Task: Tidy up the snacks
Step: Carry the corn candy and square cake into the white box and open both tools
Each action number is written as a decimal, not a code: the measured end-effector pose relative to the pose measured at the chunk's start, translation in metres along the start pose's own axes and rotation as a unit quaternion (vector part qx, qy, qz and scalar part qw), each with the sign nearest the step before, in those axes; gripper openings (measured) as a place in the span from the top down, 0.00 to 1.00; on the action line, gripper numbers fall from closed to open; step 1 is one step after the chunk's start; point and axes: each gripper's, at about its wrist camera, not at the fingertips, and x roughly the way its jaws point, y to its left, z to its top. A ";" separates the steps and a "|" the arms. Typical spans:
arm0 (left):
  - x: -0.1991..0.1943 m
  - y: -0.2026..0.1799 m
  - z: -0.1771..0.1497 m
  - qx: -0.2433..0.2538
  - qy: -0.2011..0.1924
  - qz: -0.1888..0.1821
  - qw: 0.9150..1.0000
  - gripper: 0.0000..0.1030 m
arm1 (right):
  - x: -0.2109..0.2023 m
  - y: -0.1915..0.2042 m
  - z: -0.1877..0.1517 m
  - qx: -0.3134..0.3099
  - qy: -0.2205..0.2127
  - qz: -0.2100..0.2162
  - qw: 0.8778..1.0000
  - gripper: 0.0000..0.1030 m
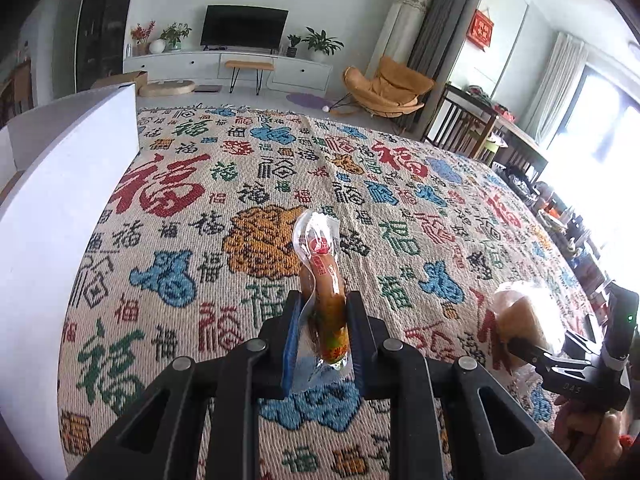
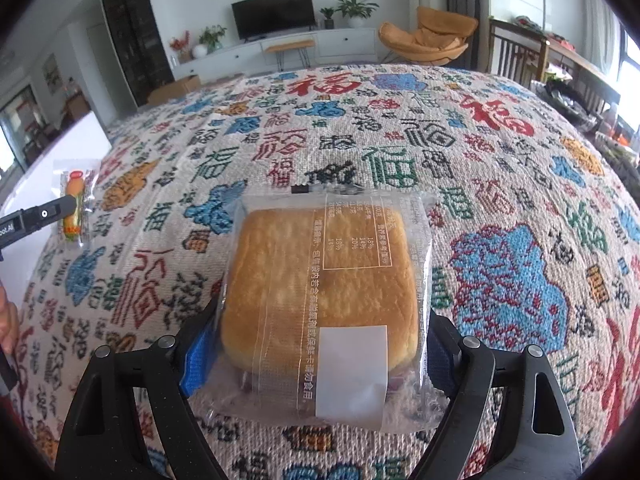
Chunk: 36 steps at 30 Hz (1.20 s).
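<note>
Above a surface (image 1: 240, 184) covered by a woven cloth patterned with red, blue, green and orange characters, the left gripper (image 1: 320, 316) pinches a sausage snack (image 1: 326, 284) in clear wrap, its two black fingers (image 1: 362, 320) pressed against the sides of the packet. The sausage stands nearly upright between them, its sealed plastic top rising beyond the fingertips and its lower end sitting down between the blue pads, clear of the cloth. At the left edge of that view stands a white box (image 1: 60, 208), its wall close beside the gripper. In the right wrist view the right gripper (image 2: 320, 320) has its fingers (image 2: 200, 332) spread wide on either side of a packaged square bread (image 2: 320, 276); the blue pads lie against the wrapper's two edges, and the golden loaf with its printed label and white sticker fills the space between them. Whether the bread rests on the cloth or is lifted off it cannot be told from this angle. The same bread shows at the right edge of the left view, near the other gripper's dark body, with part of a hand (image 1: 588, 436) under it. The two snacks are well apart, the sausage to the left near the box, the bread to the right. Beyond the surface are a television (image 1: 244, 26) on a white cabinet, potted plants and an orange lounge chair (image 1: 384, 88).
</note>
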 end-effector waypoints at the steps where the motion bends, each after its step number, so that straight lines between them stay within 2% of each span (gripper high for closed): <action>1: -0.006 0.003 -0.004 -0.007 -0.002 -0.004 1.000 0.79 | -0.004 0.001 -0.004 0.004 0.002 0.010 1.000 0.22; 5: -0.038 0.017 -0.018 -0.043 -0.019 -0.030 0.998 0.79 | -0.025 -0.001 -0.007 0.039 0.000 0.060 0.997 0.28; 7: -0.058 0.027 -0.020 -0.067 -0.030 -0.047 0.996 0.79 | -0.038 0.010 -0.009 0.027 -0.004 0.058 0.998 0.28; 9: -0.084 0.035 -0.019 -0.090 -0.048 -0.064 0.993 0.79 | -0.050 0.028 -0.008 0.009 -0.006 0.064 0.998 0.28; 12: -0.133 0.052 -0.012 -0.120 -0.086 -0.083 0.986 0.79 | -0.066 0.064 0.005 -0.015 -0.008 0.097 0.995 0.28; 14: -0.170 0.069 -0.005 -0.133 -0.111 -0.083 0.981 0.79 | -0.081 0.101 0.019 -0.043 -0.017 0.126 0.991 0.28; 17: -0.221 0.100 0.009 -0.136 -0.132 -0.051 0.981 0.79 | -0.102 0.169 0.049 -0.088 -0.030 0.188 0.978 0.28; 21: -0.264 0.148 0.016 -0.118 -0.126 0.046 0.984 0.79 | -0.113 0.280 0.083 -0.148 -0.020 0.272 0.951 0.28; 24: -0.268 0.184 0.010 -0.124 -0.094 0.106 0.982 0.79 | -0.103 0.360 0.102 -0.171 -0.003 0.308 0.936 0.28; 27: -0.263 0.216 -0.006 -0.140 -0.069 0.160 0.975 0.77 | -0.083 0.427 0.115 -0.170 0.007 0.330 0.928 0.26; 28: -0.260 0.224 -0.011 -0.146 -0.062 0.166 0.973 0.71 | -0.074 0.446 0.119 -0.172 0.006 0.329 0.928 0.25; 29: -0.258 0.231 -0.015 -0.153 -0.055 0.168 0.972 0.60 | -0.066 0.462 0.122 -0.176 0.007 0.325 0.929 0.25; 30: -0.256 0.236 -0.020 -0.161 -0.051 0.172 0.971 0.53 | -0.059 0.476 0.124 -0.181 0.007 0.315 0.932 0.25; 32: -0.258 0.240 -0.028 -0.166 -0.057 0.185 0.967 0.28 | -0.052 0.492 0.129 -0.189 0.000 0.292 0.937 0.25; 34: -0.260 0.234 -0.033 -0.157 -0.070 0.197 0.965 0.19 | -0.054 0.493 0.132 -0.189 -0.010 0.288 0.939 0.25; 36: -0.261 0.226 -0.037 -0.144 -0.076 0.212 0.964 0.18 | -0.058 0.490 0.135 -0.193 -0.015 0.285 0.939 0.25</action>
